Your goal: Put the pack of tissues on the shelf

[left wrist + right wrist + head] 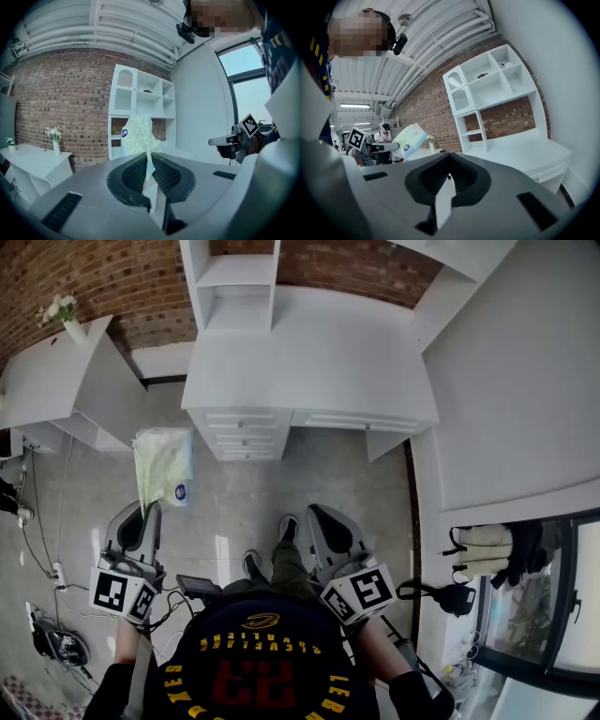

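The pack of tissues is a pale green and white plastic pack with a blue round label. It hangs out ahead of my left gripper, whose jaws are shut on the pack's thin edge. In the left gripper view the pack stands above the closed jaws, in front of the white shelf unit. My right gripper is held beside it, shut with nothing between the jaws. From the right gripper view the pack shows at left and the shelf unit ahead.
A white desk with drawers stands ahead, the shelf unit rising at its back against a brick wall. A second white table with a flower vase is at left. Cables lie on the floor.
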`<state>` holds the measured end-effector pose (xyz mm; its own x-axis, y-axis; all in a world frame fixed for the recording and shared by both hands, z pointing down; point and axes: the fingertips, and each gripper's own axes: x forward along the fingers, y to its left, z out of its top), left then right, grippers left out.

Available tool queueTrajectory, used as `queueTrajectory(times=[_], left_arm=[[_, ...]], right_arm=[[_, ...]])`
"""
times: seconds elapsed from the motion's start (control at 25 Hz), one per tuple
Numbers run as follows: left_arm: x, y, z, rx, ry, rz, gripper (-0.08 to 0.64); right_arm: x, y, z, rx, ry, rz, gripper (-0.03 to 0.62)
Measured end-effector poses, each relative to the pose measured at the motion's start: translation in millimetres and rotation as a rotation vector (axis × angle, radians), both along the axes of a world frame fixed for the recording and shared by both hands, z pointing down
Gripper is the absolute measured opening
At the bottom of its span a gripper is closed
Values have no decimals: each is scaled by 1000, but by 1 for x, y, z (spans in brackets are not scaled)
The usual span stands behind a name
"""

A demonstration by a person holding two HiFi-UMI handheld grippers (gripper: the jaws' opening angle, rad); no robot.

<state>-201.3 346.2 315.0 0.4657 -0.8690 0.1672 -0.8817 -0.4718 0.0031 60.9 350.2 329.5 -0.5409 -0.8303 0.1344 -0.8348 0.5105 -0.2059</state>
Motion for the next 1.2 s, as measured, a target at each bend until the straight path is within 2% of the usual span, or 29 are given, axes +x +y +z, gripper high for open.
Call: queueTrajectory(times=[0.44,0.64,0.84,1.2], left_arm=[[12,-56,0,1,-19,-48,20],[20,-97,-4,7,-29,-103,20],[29,-138,-14,12,13,-155,20],[43,-173,-21,25,-43,-220,20]], right_arm=[[4,-71,7,-1,-14,-65,-5],[24,-124,0,13,-4,-95,-5],[46,-174,-9,30,-11,-120,-5],[68,-220,-5,26,-34,-172,-5]])
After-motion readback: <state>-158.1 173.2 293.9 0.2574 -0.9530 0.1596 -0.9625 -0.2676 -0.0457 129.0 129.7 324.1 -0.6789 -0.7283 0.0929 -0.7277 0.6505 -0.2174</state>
